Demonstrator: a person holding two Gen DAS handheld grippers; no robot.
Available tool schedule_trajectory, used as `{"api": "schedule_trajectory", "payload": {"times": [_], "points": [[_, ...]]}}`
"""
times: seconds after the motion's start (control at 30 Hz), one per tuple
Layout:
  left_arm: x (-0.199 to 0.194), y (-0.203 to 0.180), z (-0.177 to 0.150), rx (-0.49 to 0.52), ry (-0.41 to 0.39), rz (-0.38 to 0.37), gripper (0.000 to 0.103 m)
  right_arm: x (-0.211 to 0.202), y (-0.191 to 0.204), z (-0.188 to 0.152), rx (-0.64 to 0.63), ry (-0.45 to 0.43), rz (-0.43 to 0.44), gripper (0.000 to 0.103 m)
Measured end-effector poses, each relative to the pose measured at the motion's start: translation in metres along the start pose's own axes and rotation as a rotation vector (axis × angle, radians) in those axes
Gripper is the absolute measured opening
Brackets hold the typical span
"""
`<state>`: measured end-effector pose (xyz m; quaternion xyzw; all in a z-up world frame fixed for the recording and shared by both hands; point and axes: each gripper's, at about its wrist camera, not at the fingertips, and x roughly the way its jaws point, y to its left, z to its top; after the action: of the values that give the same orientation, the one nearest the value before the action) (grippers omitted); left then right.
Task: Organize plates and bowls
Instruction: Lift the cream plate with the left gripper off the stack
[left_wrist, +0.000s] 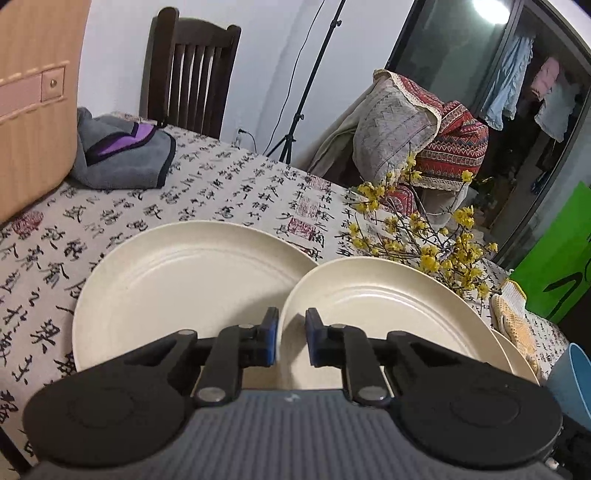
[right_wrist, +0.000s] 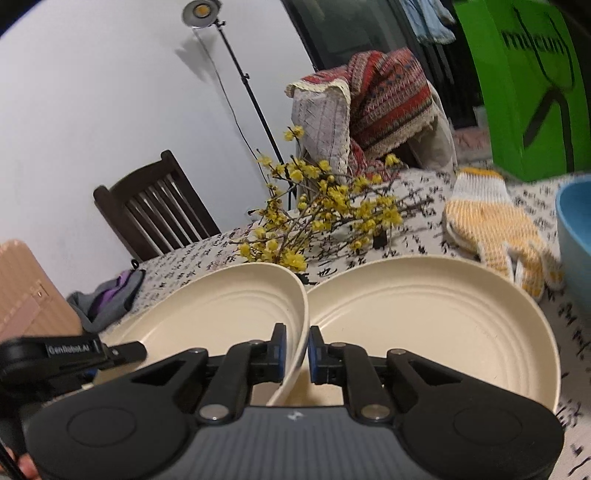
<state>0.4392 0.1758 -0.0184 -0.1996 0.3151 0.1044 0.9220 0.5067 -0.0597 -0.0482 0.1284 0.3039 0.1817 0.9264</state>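
Three cream plates show on the patterned tablecloth. One plate (left_wrist: 177, 284) lies flat at the left. A second plate (left_wrist: 388, 314) overlaps it and is raised and tilted. My left gripper (left_wrist: 291, 341) is shut on that plate's left rim. In the right wrist view the same tilted plate (right_wrist: 229, 317) has its right rim pinched by my shut right gripper (right_wrist: 297, 350), and the left gripper (right_wrist: 138, 350) shows at its far side. The third plate (right_wrist: 436, 325) lies flat to the right; only its edge (left_wrist: 517, 356) peeks out in the left wrist view.
A blue bowl (right_wrist: 576, 236) stands at the right edge, beside a yellow-and-white glove (right_wrist: 495, 236). Yellow flower branches (right_wrist: 325, 210) lie behind the plates. A grey and purple cloth (left_wrist: 122, 155) and a wooden panel (left_wrist: 33, 110) sit far left. A green box (right_wrist: 524, 85) stands behind.
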Motion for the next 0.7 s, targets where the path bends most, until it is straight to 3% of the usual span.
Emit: {"api": "schedule_trajectory", "payload": {"times": [0.7], "points": [[-0.029, -0.009, 0.0, 0.063, -0.057, 0.011, 0.016, -0.025, 0.011, 0.002, -0.03, -0.062, 0.004, 0.012]]}}
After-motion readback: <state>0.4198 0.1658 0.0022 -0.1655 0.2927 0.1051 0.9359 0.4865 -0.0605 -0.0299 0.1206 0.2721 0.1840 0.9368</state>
